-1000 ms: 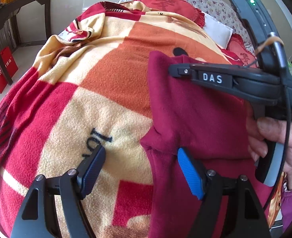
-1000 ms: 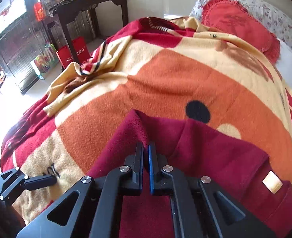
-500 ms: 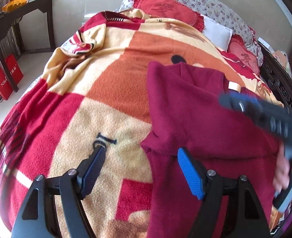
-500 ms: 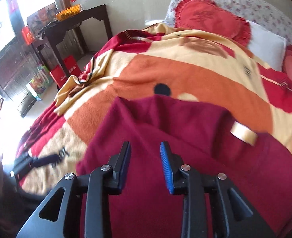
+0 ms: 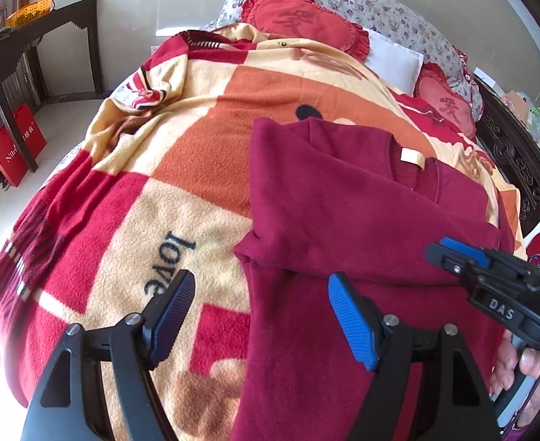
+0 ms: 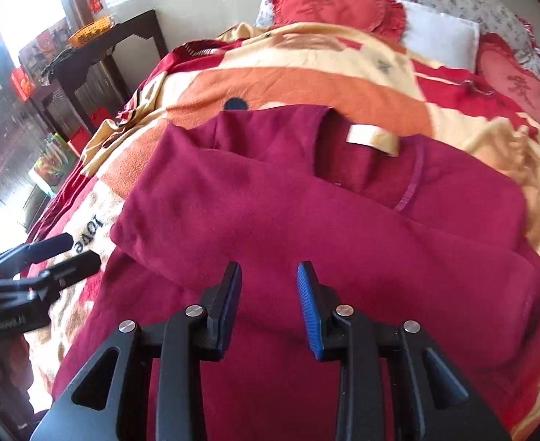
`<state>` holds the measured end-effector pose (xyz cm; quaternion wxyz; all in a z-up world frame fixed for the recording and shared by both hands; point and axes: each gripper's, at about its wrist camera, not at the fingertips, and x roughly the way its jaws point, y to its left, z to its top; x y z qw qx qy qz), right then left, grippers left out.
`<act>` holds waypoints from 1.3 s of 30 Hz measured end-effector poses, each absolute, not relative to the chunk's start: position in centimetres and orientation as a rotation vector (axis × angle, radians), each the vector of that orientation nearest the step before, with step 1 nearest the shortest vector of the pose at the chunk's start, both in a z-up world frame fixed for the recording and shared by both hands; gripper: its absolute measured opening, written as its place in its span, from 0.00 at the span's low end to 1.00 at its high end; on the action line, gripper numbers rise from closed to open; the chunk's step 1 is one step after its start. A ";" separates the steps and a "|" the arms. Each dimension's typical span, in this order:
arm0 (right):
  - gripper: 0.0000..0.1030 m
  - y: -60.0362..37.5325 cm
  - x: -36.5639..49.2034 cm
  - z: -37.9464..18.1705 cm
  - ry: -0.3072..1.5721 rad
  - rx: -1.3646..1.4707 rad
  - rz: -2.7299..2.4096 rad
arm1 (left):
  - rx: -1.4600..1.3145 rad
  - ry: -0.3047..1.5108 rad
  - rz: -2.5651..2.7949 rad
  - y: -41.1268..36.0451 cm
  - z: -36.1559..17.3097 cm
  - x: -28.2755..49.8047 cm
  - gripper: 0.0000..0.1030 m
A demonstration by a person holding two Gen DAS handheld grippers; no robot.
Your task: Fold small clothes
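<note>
A dark red fleece top (image 5: 343, 205) lies on the patterned blanket (image 5: 182, 147), its left side folded across the body and a cream neck label (image 5: 411, 157) showing. My left gripper (image 5: 261, 294) hovers wide open above the top's left edge, gripping nothing. In the right wrist view the same top (image 6: 306, 213) fills the middle, with its label (image 6: 373, 137) at the collar. My right gripper (image 6: 269, 286) hangs over the folded part, its jaws narrowly apart and empty. It also shows in the left wrist view as the right gripper (image 5: 453, 253), held by a hand (image 5: 527, 371).
The bed carries red heart cushions (image 5: 299, 22) and a white pillow (image 5: 395, 62) at its head. A dark side table (image 5: 38, 36) with an orange basket and red bags (image 5: 13, 150) stand off the left side. Dark carved bed frame (image 5: 512, 158) runs along the right.
My right gripper let go of the folded sleeve edge, opened a little and drew back to the right. The left gripper rose slightly, still open.
</note>
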<state>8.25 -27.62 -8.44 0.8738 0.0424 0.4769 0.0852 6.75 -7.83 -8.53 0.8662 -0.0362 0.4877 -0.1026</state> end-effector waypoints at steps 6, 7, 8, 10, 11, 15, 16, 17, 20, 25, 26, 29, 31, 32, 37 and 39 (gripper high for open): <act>0.13 -31.8 4.7 -8.4 0.990 0.147 0.103 | -0.075 1.040 -0.235 -9.5 -8.5 6.1 0.77; 0.13 -33.1 3.7 -8.2 0.983 0.161 0.074 | -0.077 1.042 -0.240 -9.7 -8.5 6.1 0.77; 0.13 -34.5 2.7 -7.9 0.974 0.174 0.041 | -0.073 1.046 -0.243 -10.1 -8.5 6.1 0.77; 0.13 -37.2 0.8 -7.6 0.957 0.194 -0.020 | -0.064 1.047 -0.248 -10.6 -8.6 6.4 0.77; 0.13 -38.6 -0.2 -7.4 0.949 0.204 -0.053 | -0.058 1.044 -0.247 -10.9 -8.6 6.7 0.77; 0.13 -45.3 -4.1 -6.8 0.930 0.245 -0.218 | -0.058 1.042 -0.242 -11.8 -8.7 8.0 0.77; 0.13 -46.8 -4.8 -6.7 0.927 0.258 -0.256 | -0.055 1.042 -0.239 -12.0 -8.7 8.3 0.77; 0.13 -48.3 -5.4 -6.7 0.924 0.271 -0.292 | -0.046 1.045 -0.232 -12.4 -8.9 8.8 0.77; 0.13 -52.2 -6.5 -6.4 0.914 0.316 -0.370 | -0.015 1.055 -0.229 -13.3 -9.3 9.7 0.77; 0.21 -55.8 -4.4 -4.8 0.866 0.359 -0.406 | 0.011 1.074 -0.215 -13.8 -10.3 9.8 0.77; 0.24 -56.4 -3.3 -4.6 0.863 0.364 -0.403 | 0.018 1.074 -0.214 -13.8 -10.4 9.7 0.77; 0.25 -58.1 1.5 -4.5 0.848 0.412 -0.405 | 0.024 1.079 -0.220 -13.8 -10.5 9.4 0.77; 0.26 -58.9 4.3 -5.2 0.848 0.452 -0.409 | 0.014 1.092 -0.231 -13.5 -10.5 9.2 0.77; 0.26 -59.5 6.2 -5.8 0.863 0.469 -0.418 | 0.011 1.094 -0.234 -13.3 -10.4 9.1 0.77; 0.23 -62.5 11.4 -9.6 0.962 0.488 -0.485 | 0.002 1.088 -0.215 -12.0 -9.9 8.7 0.77; 0.03 -63.6 11.0 -10.6 0.958 0.551 -0.501 | -0.006 1.085 -0.201 -11.2 -9.7 8.8 0.77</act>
